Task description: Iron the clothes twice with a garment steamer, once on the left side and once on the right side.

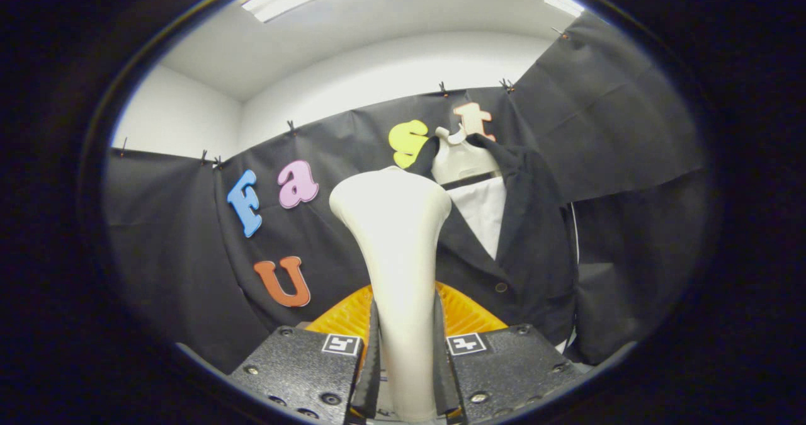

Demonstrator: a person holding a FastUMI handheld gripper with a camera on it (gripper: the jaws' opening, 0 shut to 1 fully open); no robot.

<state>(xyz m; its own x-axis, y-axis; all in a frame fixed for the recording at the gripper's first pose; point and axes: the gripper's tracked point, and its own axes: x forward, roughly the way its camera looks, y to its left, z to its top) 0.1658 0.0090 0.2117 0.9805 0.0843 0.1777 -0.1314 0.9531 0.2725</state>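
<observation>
Steamer first: one cream-white plastic garment steamer (393, 249) stands upright between the jaws, its narrow handle gripped low down and its wide flat head flaring out at the top. The gripper (406, 374) has closed onto that handle, with both fingers (371, 362) pressing its sides and almost no gap left around it. Two small square black-and-white markers (342, 344) sit on the gripper body, one on each side of the handle.

One dark, button-front jacket (522, 242) hangs beyond the steamer head and a little to its right, on one pale plastic hanger (459, 157) against the black cloth wall (176, 236). A white lining or shirt panel (485, 214) shows in its open neck, and one round button (501, 287) can be counted on the front. The steamer head is near the jacket's left lapel; whether it touches the cloth cannot be told.

The gripper points forward and slightly upward, toward the wall and the white ceiling (378, 41).

An orange ribbed piece (466, 315) shows behind the handle, mostly hidden, and what it is remains unclear. The handle's lower end and the jacket's hem are cut off from sight.
</observation>
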